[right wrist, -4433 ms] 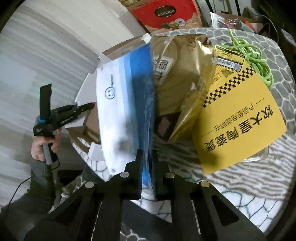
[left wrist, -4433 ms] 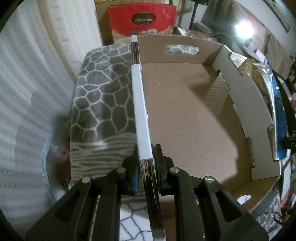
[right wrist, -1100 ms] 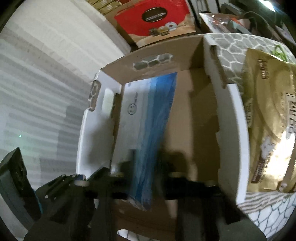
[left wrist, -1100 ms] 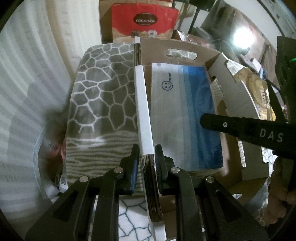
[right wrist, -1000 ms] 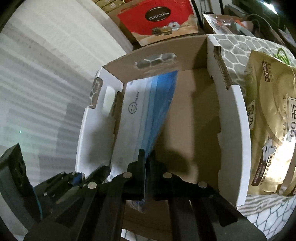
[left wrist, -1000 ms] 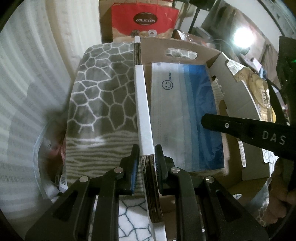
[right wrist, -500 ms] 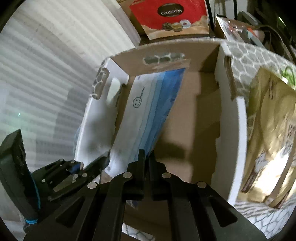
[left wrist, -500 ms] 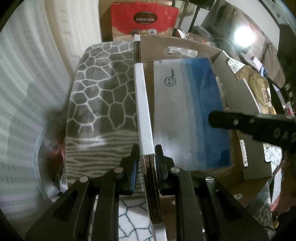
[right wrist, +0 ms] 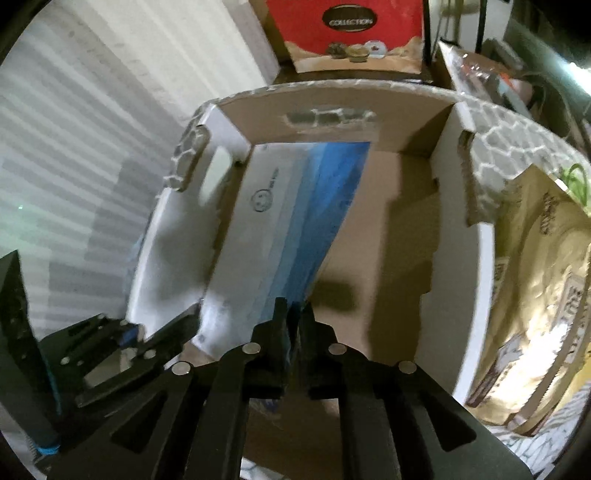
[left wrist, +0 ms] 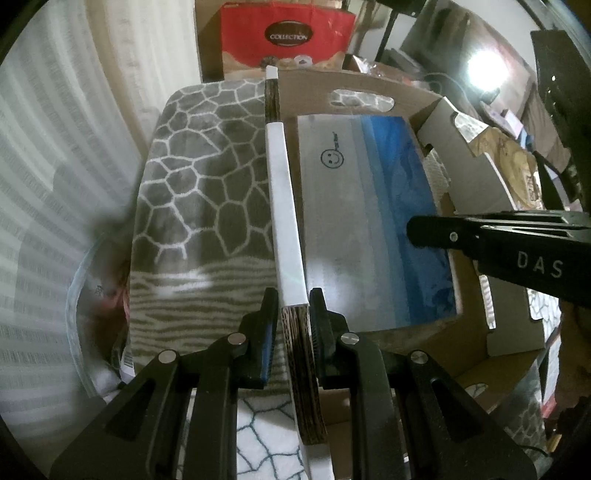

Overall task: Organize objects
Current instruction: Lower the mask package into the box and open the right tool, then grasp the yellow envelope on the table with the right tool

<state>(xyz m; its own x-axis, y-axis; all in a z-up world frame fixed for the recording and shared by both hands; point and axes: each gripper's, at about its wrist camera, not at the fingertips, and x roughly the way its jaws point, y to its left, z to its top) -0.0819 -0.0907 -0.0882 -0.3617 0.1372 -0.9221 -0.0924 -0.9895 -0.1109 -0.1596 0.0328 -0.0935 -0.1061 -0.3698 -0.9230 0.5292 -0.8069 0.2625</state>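
Observation:
An open cardboard box [left wrist: 284, 206] lies on a grey patterned blanket. My left gripper [left wrist: 293, 299] is shut on the box's left wall near its front corner, and it also shows at the lower left of the right wrist view [right wrist: 184, 325]. Inside the box, a flat blue and white packet with a smiley mark [left wrist: 369, 221] [right wrist: 288, 221] leans toward that left wall. My right gripper [right wrist: 294, 310] reaches in from the right [left wrist: 413, 232]. It holds the packet's near edge between its pads, and its jaws are opening.
A red "COLLECTION" gift bag [left wrist: 288, 37] [right wrist: 351, 29] stands behind the box. A gold pouch [right wrist: 535, 277] and a green cord [right wrist: 576, 181] lie on the blanket [left wrist: 207, 177] to the box's right. A clear plastic bin [left wrist: 85, 295] sits at the left.
The box was empty several seconds ago, and the right gripper has brought the packet into it. Over the last second that gripper rolled and the packet's face tilted up. The left gripper kept still.

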